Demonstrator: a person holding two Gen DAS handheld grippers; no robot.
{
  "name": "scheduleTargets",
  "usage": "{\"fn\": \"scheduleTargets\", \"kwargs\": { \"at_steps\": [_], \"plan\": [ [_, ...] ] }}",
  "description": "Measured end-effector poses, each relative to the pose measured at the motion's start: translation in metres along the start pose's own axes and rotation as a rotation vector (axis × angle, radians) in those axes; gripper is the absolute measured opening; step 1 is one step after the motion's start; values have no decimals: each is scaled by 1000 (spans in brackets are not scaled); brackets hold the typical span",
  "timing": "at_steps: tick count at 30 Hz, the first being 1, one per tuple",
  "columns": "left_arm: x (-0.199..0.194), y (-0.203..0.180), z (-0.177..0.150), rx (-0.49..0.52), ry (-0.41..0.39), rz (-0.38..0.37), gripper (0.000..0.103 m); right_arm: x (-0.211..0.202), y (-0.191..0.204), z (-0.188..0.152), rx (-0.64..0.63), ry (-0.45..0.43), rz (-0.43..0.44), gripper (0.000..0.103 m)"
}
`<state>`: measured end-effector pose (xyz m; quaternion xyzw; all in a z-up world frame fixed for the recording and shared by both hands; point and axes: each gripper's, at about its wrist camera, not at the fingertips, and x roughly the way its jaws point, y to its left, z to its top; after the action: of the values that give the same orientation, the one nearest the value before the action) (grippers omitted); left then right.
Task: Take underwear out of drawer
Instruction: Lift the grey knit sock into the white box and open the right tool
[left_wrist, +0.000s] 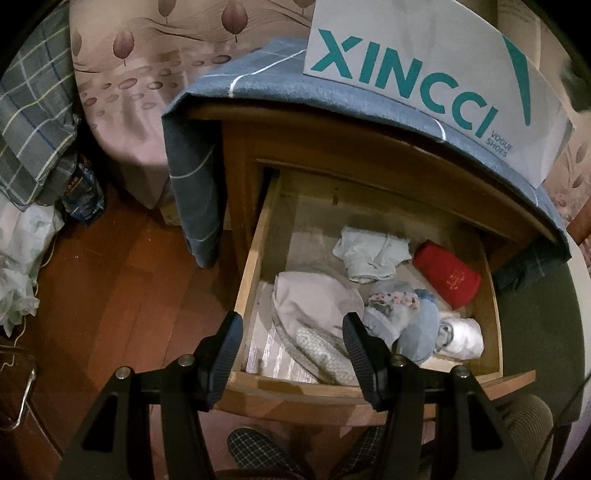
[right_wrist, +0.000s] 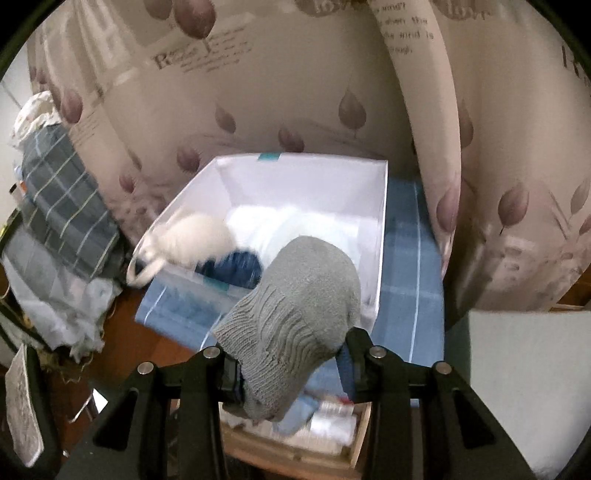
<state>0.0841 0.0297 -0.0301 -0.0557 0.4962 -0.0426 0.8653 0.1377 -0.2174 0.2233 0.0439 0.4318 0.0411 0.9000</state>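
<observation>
The wooden drawer (left_wrist: 255, 258) of a nightstand stands pulled out and holds several folded garments: a pale grey one (left_wrist: 314, 299), a light green one (left_wrist: 369, 254), a red one (left_wrist: 448, 277), light blue ones (left_wrist: 406, 325) and a white one (left_wrist: 465, 336). My left gripper (left_wrist: 291, 350) is open and empty above the drawer's front left corner. My right gripper (right_wrist: 288, 369) is shut on a grey ribbed garment (right_wrist: 295, 317) and holds it over the near edge of a white box (right_wrist: 384, 221) that contains white (right_wrist: 199, 236) and dark blue (right_wrist: 236, 267) garments.
The white box, printed XINCCI (left_wrist: 424, 74), sits on a blue checked cloth (left_wrist: 258, 77) covering the nightstand top. A bed with leaf-patterned sheet (left_wrist: 129, 92) is behind. Bags and a plaid bundle (left_wrist: 33, 122) lie on the wooden floor (left_wrist: 129, 277) at left.
</observation>
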Motion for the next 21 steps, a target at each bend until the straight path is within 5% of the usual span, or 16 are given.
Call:
{"fn": "scheduleTargets", "kwargs": {
  "at_steps": [8,21],
  "plan": [
    [-1,4,-1,-16,-7,-16,58,48,-4,39,48,10,-12,36],
    [0,8,0,-26,-6,-23,58,114,17,35,57,88,30,41]
  ]
}}
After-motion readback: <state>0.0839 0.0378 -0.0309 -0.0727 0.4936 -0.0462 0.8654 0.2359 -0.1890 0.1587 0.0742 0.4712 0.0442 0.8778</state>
